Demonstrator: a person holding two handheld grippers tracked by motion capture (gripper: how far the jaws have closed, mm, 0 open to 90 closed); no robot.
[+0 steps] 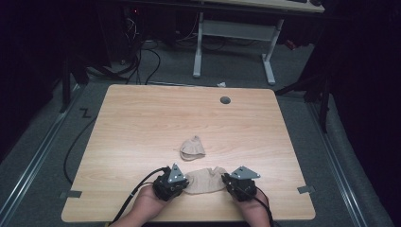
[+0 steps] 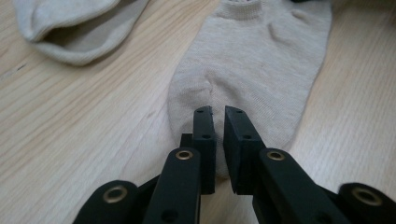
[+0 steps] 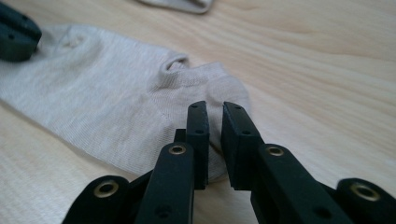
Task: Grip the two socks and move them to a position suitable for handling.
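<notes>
A big light wooden table with rounded corners sits on a grey carpet floor. Far behind it stands a white metal desk frame with black cables lying on the floor to its left. A small round grey cap is set in the table top near the far edge.

A flat beige ankle sock lies stretched out near the front edge of the table, between the two hands. In the left gripper view the flat beige ankle sock runs away from the jaws. In the right gripper view the same sock spreads to the left, and its opening shows as a little loop.

A second beige sock, folded into a small bundle, rests a bit farther back, near the middle of the table, apart from the flat one. Its open mouth shows at the top left of the left gripper view.

The left black gripper sits at the left end of the flat sock. Its jaws are pinched together on the edge of the sock, with just a thin gap between them.

The right black gripper sits at the right end of the sock. Its jaws are also squeezed on the sock's edge, by the opening.
</notes>
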